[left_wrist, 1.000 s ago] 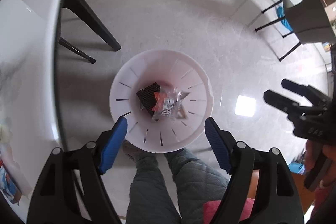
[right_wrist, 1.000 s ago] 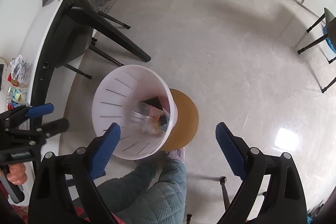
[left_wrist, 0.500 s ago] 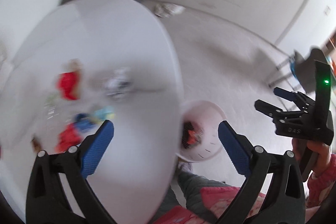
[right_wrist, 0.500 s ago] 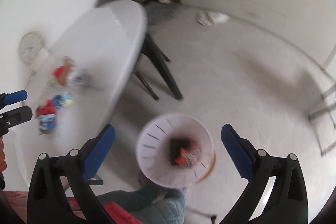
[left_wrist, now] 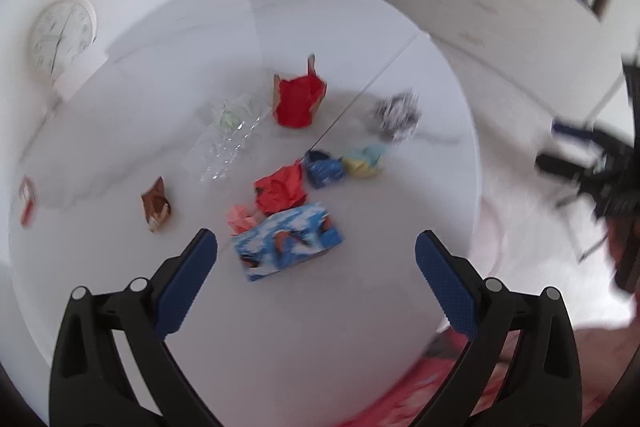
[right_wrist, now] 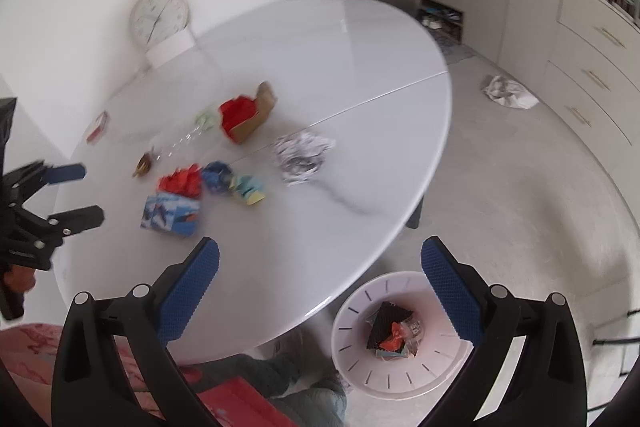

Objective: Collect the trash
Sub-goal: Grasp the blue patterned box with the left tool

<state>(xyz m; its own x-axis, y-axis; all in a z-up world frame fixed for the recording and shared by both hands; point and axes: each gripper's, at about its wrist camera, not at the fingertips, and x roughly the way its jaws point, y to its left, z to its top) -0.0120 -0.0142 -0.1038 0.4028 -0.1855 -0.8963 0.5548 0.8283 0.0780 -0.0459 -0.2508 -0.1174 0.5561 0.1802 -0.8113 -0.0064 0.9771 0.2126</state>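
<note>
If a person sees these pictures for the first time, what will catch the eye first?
First, the bright litter clustered on the white oval table: a red crumpled paper, a blue printed box nearest the camera, and a silver foil ball toward the table's right side. Then the white bin on the floor beside the table, already holding trash.

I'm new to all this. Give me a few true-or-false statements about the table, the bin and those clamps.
1. Both jaws stand open and empty. True: left gripper, right gripper.
2. The bin sits on the table. False: it is on the floor beside it.
3. The bin is empty. False: wrappers lie in it.
4. A blue box lies on the table. True.
5. A clock stands at the table's far edge. True.
</note>
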